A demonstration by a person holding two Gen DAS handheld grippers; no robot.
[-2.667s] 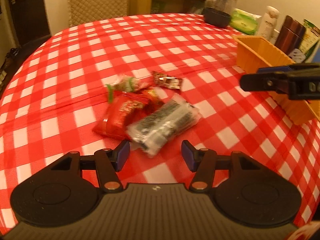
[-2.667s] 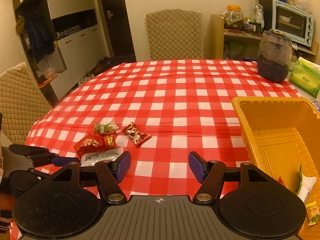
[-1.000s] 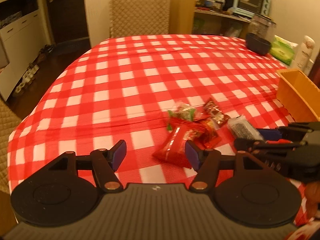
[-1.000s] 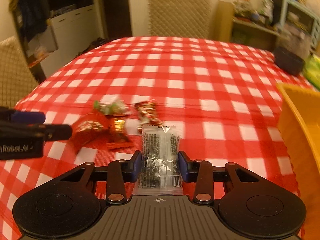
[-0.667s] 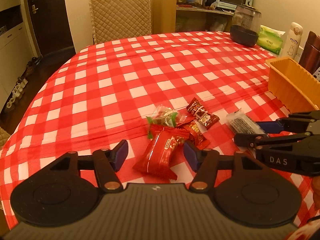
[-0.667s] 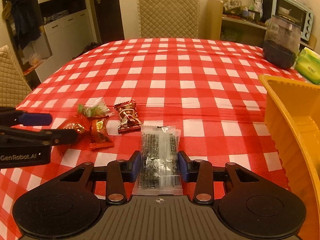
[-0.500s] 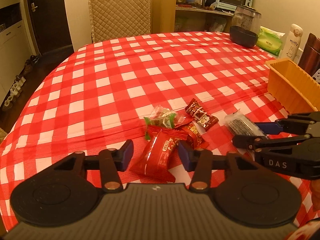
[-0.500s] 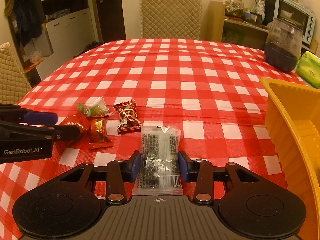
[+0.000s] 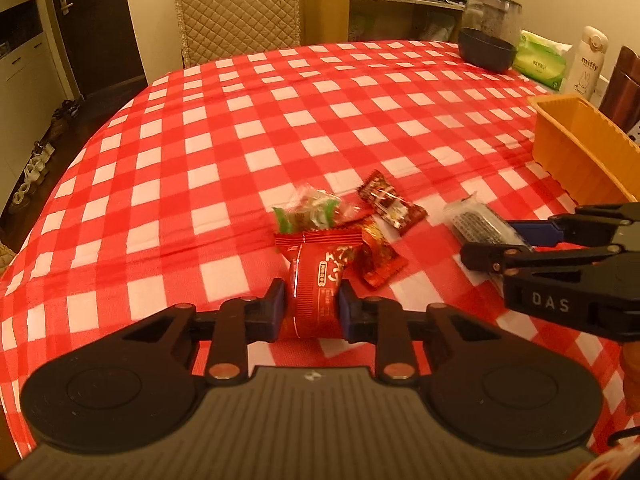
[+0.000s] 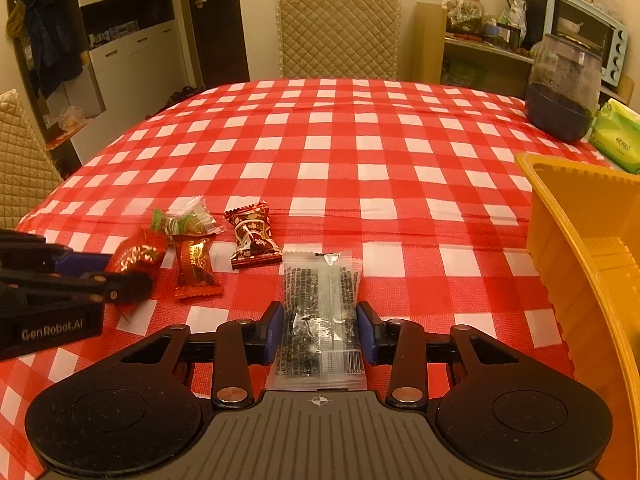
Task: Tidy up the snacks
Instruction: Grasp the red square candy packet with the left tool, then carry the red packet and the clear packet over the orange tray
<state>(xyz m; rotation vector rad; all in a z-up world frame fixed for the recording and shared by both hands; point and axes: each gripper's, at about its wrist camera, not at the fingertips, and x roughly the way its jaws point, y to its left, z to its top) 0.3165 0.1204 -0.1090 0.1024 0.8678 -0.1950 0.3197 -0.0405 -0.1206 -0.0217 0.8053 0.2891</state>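
Observation:
My left gripper point(image 9: 312, 300) is closing its jaws, and its blue pads press both sides of a red snack packet point(image 9: 320, 276) that lies on the checked tablecloth. My right gripper point(image 10: 320, 320) is shut on a clear packet of dark snack point(image 10: 320, 292) just above the cloth. In the left wrist view the same clear packet point(image 9: 476, 224) and right gripper point(image 9: 496, 242) show at the right. Beside the red packet lie a green candy point(image 9: 308, 212), a dark brown packet point(image 9: 390, 202) and a small orange-red packet point(image 9: 376, 256). The orange bin point(image 10: 580, 216) stands to the right.
A dark glass jar point(image 10: 560, 92), a green tissue pack point(image 10: 618, 140) and a white bottle point(image 9: 586, 60) stand at the far right of the table. A quilted chair point(image 10: 338, 32) is at the far side. The table's rounded edge drops off at the left.
The left gripper's jaws have come together from wide apart onto the red packet, and it has edged closer to it. The right gripper has stayed still with the clear packet.

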